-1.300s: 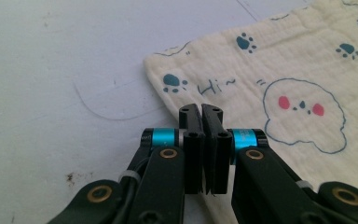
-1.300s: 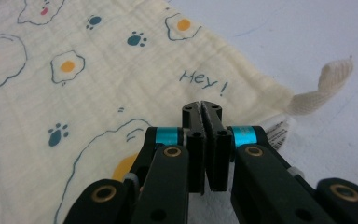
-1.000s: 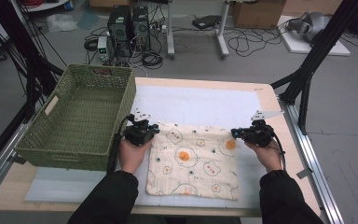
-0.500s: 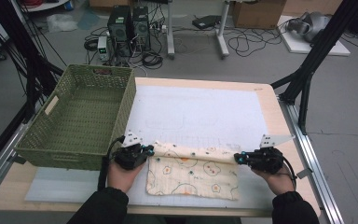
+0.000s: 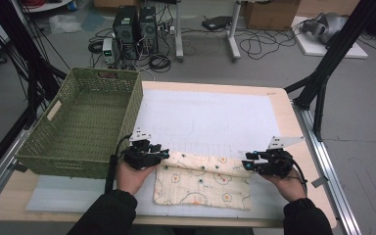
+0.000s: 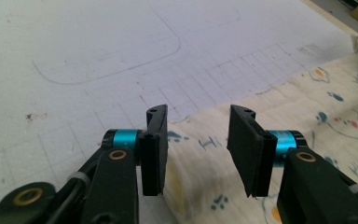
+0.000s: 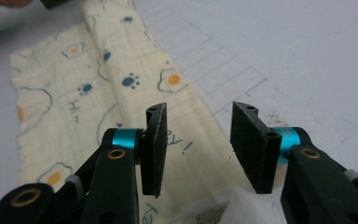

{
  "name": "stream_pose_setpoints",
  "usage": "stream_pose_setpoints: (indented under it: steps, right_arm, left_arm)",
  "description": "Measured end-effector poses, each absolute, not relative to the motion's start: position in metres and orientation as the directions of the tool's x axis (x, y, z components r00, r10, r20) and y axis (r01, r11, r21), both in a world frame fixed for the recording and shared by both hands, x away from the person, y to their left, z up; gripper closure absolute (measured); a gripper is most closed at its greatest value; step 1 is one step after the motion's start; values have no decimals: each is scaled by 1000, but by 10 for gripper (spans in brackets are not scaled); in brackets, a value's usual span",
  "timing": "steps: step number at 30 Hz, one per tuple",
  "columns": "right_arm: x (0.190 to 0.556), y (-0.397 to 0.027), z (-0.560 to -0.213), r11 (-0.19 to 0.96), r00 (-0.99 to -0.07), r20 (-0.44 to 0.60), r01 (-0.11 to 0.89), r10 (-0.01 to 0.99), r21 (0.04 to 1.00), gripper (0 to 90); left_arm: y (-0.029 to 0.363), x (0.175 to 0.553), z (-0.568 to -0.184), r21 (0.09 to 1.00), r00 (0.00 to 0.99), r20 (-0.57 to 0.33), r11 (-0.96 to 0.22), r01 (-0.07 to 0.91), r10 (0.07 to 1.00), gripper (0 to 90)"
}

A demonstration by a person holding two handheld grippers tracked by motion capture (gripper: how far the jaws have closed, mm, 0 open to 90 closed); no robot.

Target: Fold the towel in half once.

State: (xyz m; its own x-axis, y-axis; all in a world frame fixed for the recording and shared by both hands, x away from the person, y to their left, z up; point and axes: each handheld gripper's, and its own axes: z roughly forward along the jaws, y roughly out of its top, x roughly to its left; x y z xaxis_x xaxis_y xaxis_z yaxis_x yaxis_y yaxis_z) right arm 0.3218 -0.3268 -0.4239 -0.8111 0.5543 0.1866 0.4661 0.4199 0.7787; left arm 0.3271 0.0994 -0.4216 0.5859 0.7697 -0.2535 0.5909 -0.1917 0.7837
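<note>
Gaping with jaws apart at either end of a folded cream cloth point(image 5: 203, 178) printed with fried eggs, paw prints and the word "Hi", the left gripper point(image 5: 162, 154) and right gripper point(image 5: 249, 165) rest on a white mat point(image 5: 210, 117) beside a green basket point(image 5: 81, 122).

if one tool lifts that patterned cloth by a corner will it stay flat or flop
The cloth would probably flop: it is thin, already folded over itself and wrinkled. It looks light, and a push on the white mat would likely bunch it rather than slide it whole.
</note>
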Motion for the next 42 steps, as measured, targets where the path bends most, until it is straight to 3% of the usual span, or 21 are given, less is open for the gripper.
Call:
stream_pose_setpoints:
  steps: [5, 9, 12, 24, 27, 29, 31, 35, 42]
  right_arm:
    - [330, -318, -439, 443, -810, 224, 502, 542, 743, 602]
    - [330, -316, -442, 467, -828, 246, 501, 504, 729, 793]
    - [328, -313, -440, 488, -847, 229, 475, 481, 733, 891]
    - [317, -321, -428, 451, -853, 213, 446, 477, 773, 892]
    - [319, -323, -431, 455, -825, 195, 471, 530, 756, 695]
    - [321, -322, -435, 477, -815, 187, 488, 548, 731, 652]
    - [320, -319, -438, 502, -820, 166, 482, 548, 718, 676]
    - [320, -315, -441, 535, -840, 161, 466, 519, 705, 879]
    - [314, -320, -431, 494, -840, 153, 443, 521, 748, 891]
  left_arm:
    - [94, 338, -436, 742, 577, -266, -217, 634, 772, 647]
    - [92, 340, -440, 729, 596, -247, -259, 634, 764, 857]
    - [93, 337, -436, 747, 607, -229, -263, 611, 761, 892]
    - [105, 319, -418, 806, 644, -192, -256, 534, 740, 896]
    - [105, 317, -423, 792, 652, -183, -282, 541, 736, 896]
    - [105, 315, -428, 786, 653, -184, -289, 546, 734, 897]
    - [105, 313, -431, 790, 655, -177, -290, 539, 735, 897]
    - [107, 309, -430, 799, 655, -183, -277, 533, 733, 897]
    - [113, 303, -422, 831, 652, -185, -237, 502, 735, 897]
